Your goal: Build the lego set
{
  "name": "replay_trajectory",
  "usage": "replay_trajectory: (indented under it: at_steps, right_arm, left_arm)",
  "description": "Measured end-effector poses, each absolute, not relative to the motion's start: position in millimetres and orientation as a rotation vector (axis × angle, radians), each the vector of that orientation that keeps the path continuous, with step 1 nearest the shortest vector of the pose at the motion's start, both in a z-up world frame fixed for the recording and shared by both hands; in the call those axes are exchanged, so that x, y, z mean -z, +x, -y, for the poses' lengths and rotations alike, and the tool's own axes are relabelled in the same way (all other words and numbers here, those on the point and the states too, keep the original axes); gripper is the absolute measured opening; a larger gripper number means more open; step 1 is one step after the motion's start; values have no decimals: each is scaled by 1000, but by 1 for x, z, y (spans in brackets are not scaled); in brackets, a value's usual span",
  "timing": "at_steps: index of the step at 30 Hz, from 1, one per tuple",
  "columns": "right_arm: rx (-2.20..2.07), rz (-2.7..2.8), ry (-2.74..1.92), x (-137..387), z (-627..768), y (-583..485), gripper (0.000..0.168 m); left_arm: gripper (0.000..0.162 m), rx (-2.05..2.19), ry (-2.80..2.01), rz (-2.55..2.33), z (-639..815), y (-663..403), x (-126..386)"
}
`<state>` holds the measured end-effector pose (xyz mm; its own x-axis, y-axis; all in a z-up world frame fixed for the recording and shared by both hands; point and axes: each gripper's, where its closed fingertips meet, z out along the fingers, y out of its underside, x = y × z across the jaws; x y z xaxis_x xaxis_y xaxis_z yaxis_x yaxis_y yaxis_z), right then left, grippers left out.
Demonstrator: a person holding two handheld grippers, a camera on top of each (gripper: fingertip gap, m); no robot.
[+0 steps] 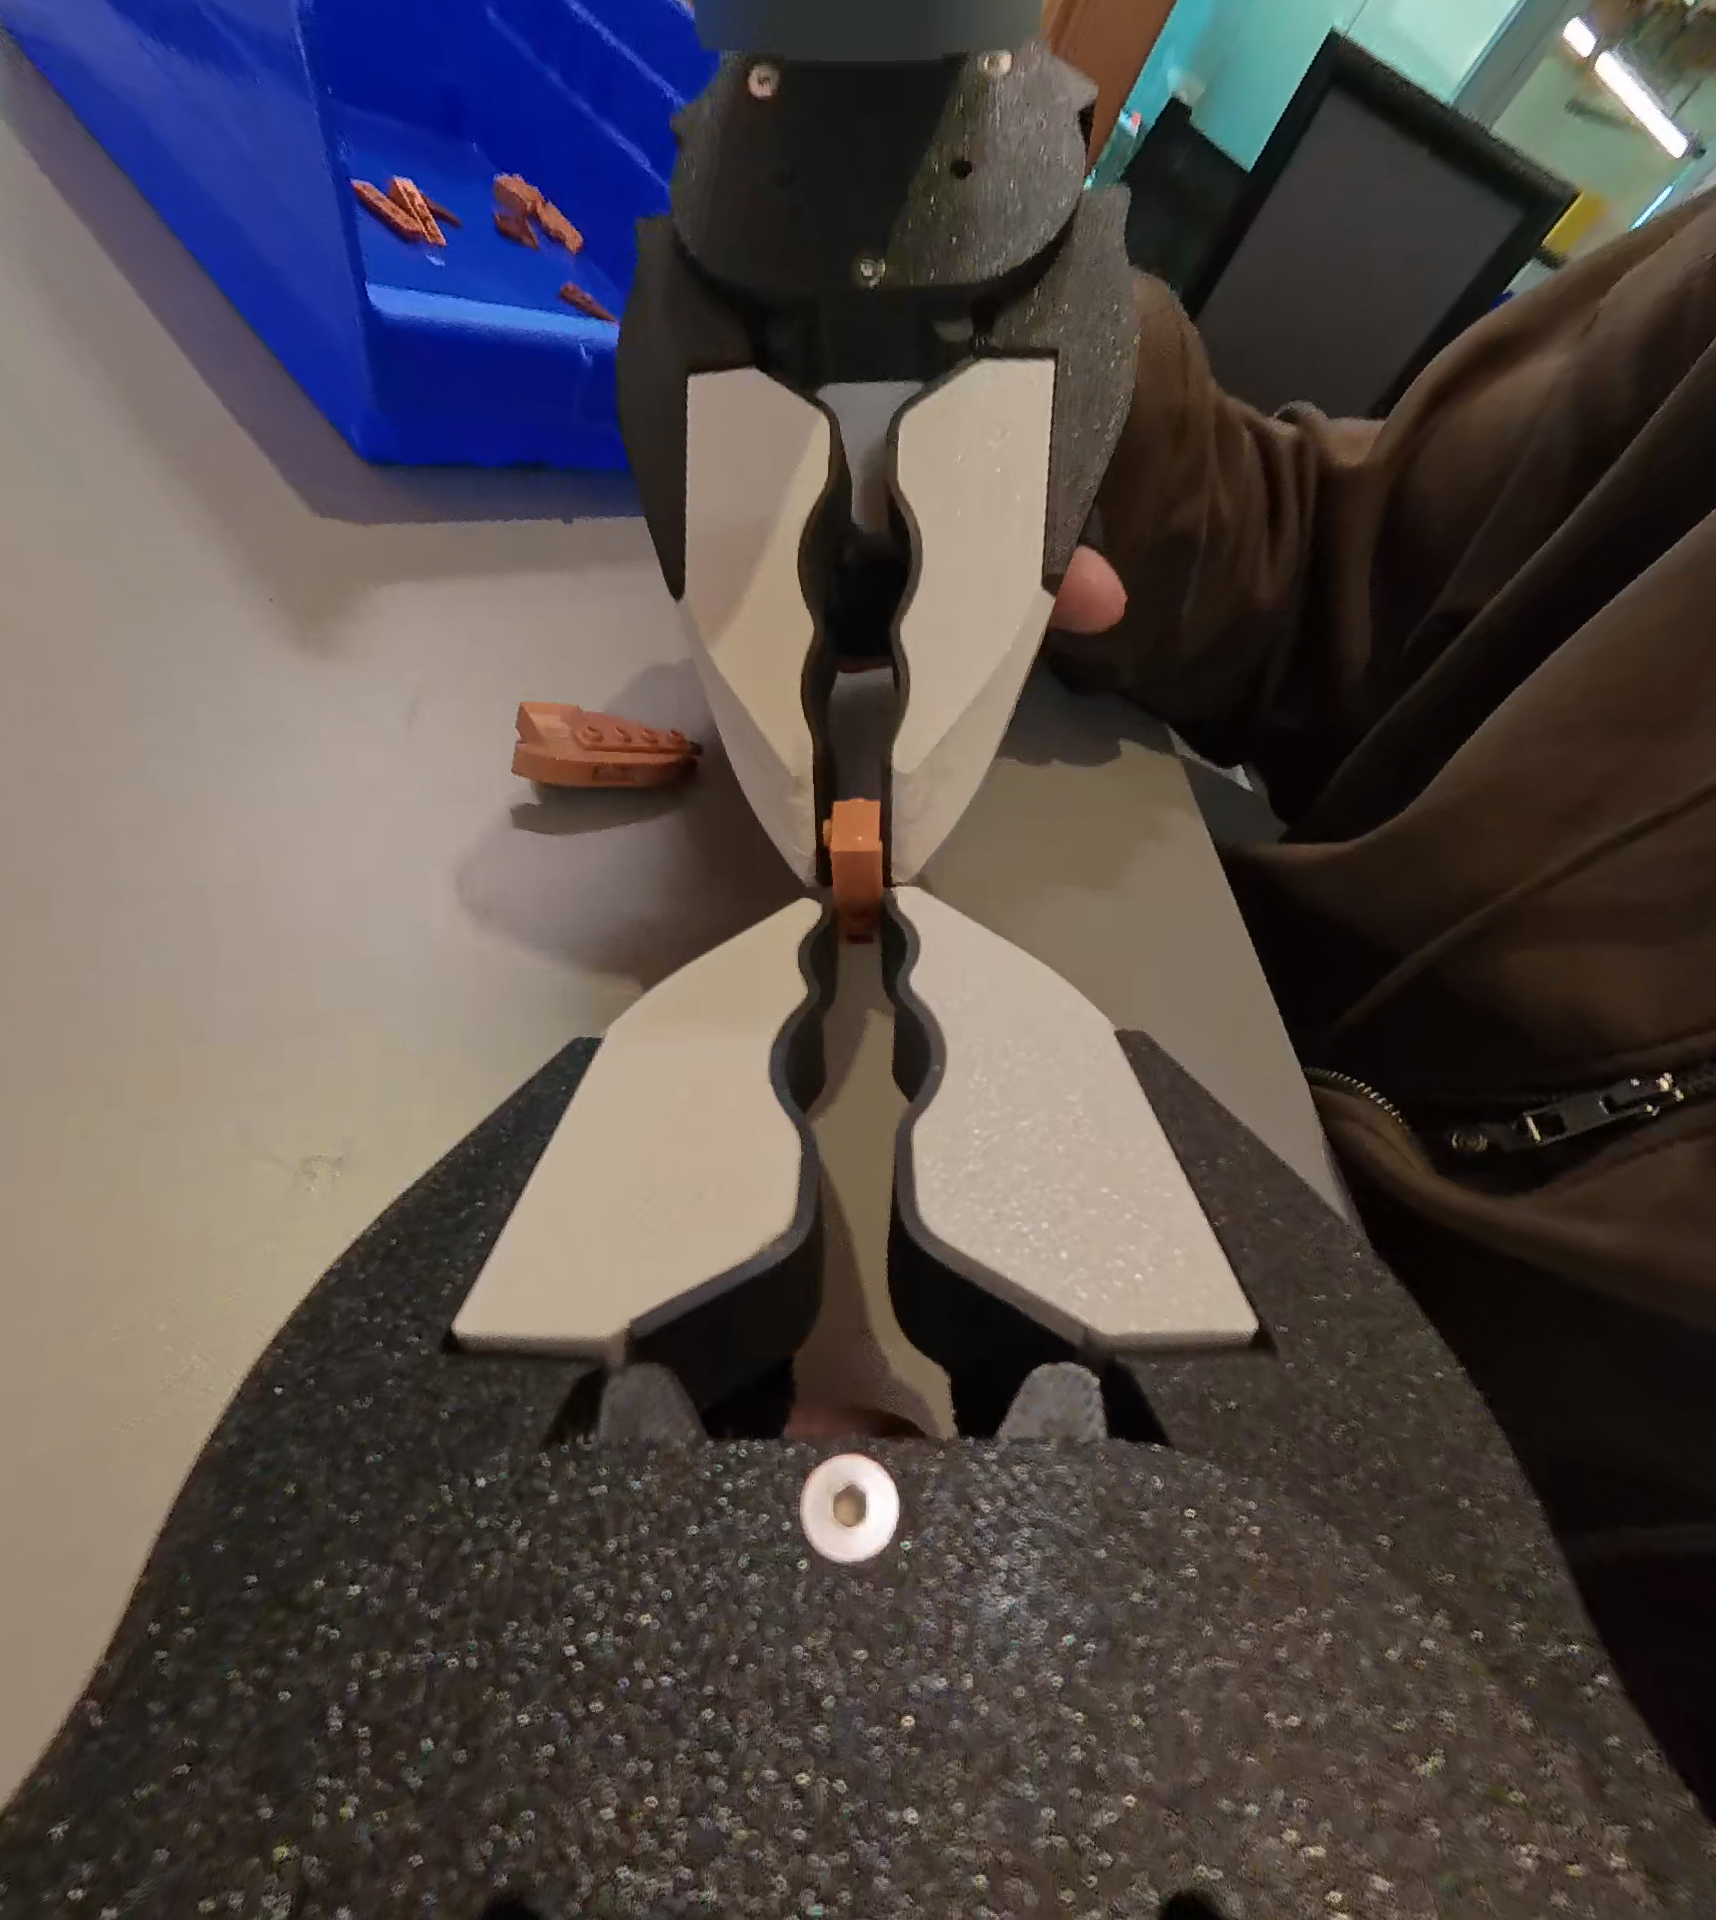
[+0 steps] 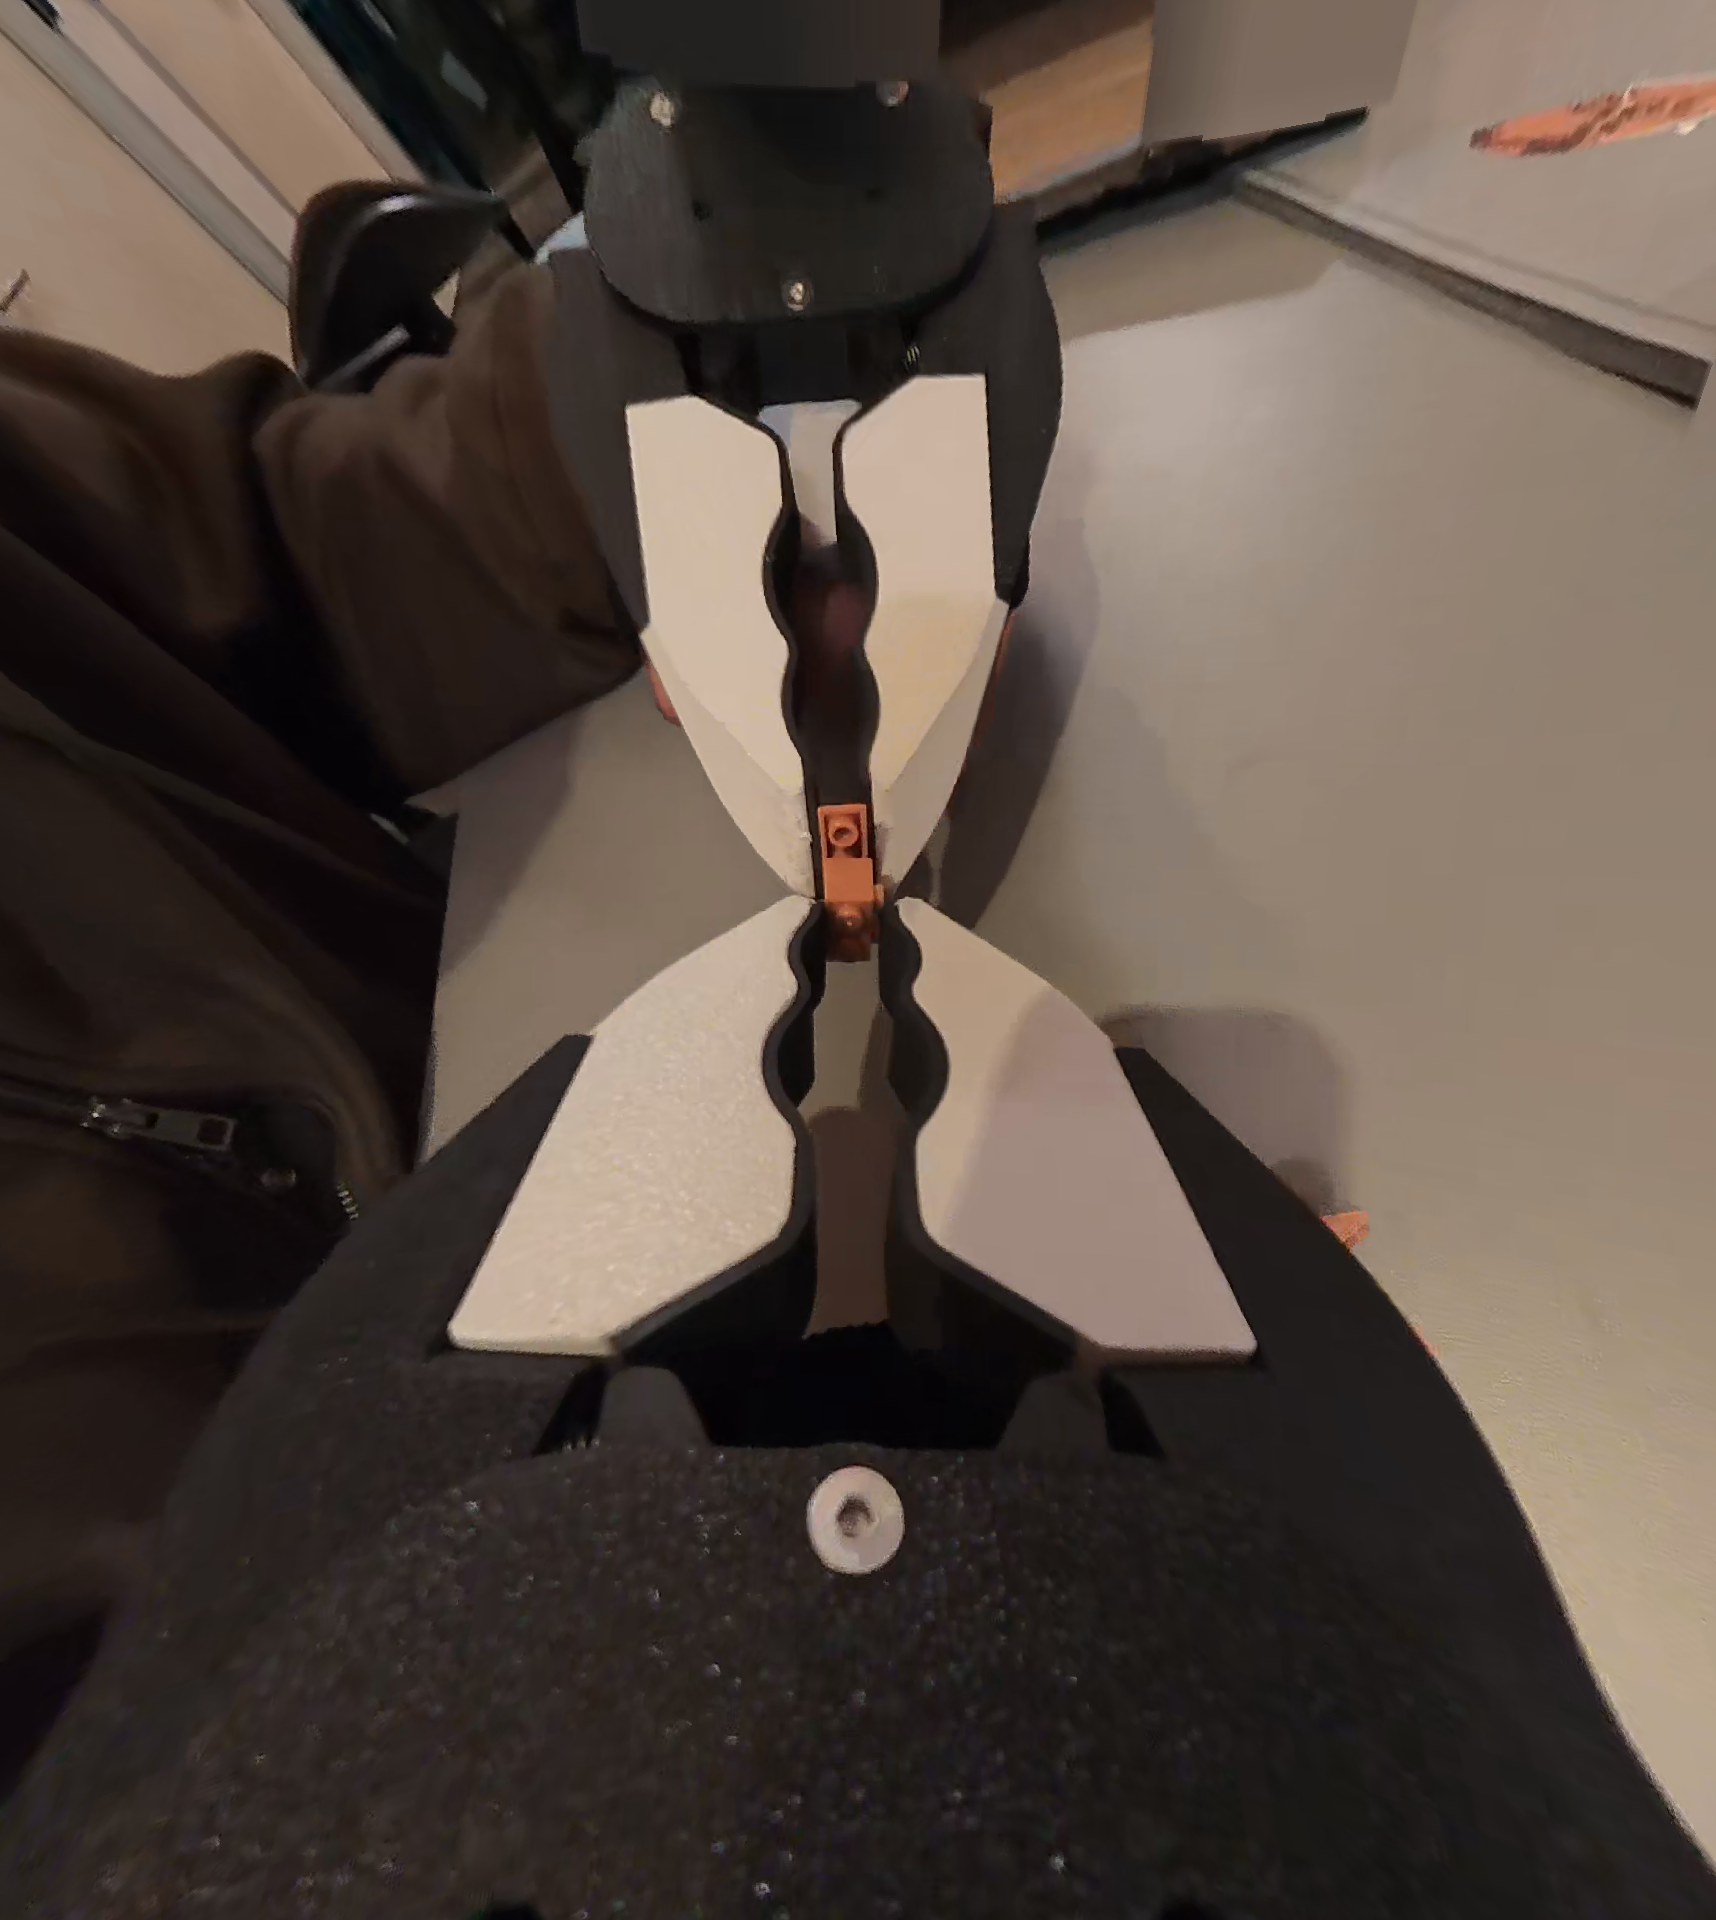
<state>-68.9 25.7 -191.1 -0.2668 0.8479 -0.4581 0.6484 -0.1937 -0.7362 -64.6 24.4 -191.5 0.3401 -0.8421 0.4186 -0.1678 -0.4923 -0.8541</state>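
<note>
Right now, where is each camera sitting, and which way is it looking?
Left wrist view: sits on the left gripper, looks across the grey table at the right gripper and blue plastic bin; brown sleeve shows.
Right wrist view: sits on the right gripper, faces back at the left gripper; brown jacket shows.
Both share: small orange lego pieces pinched tip to tip.

An office-like workroom: plain grey table (image 1: 158, 831), blue parts bin (image 1: 480, 343), dark screen (image 1: 1373, 281), white cabinets (image 2: 158, 135)
</note>
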Motion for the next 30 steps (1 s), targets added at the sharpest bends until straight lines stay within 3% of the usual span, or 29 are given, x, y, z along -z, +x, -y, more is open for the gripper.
replay_trajectory:
  at_steps: [25,30]
  right_arm:
    - [-1615,1760,-1675,176,-27,-73,10]
    - [-1610,1711,-1680,172,-33,-75,22]
  left_arm:
    - [8,1224,-1825,-862,-25,-60,185]
    - [8,1240,-1811,-835,-26,-62,182]
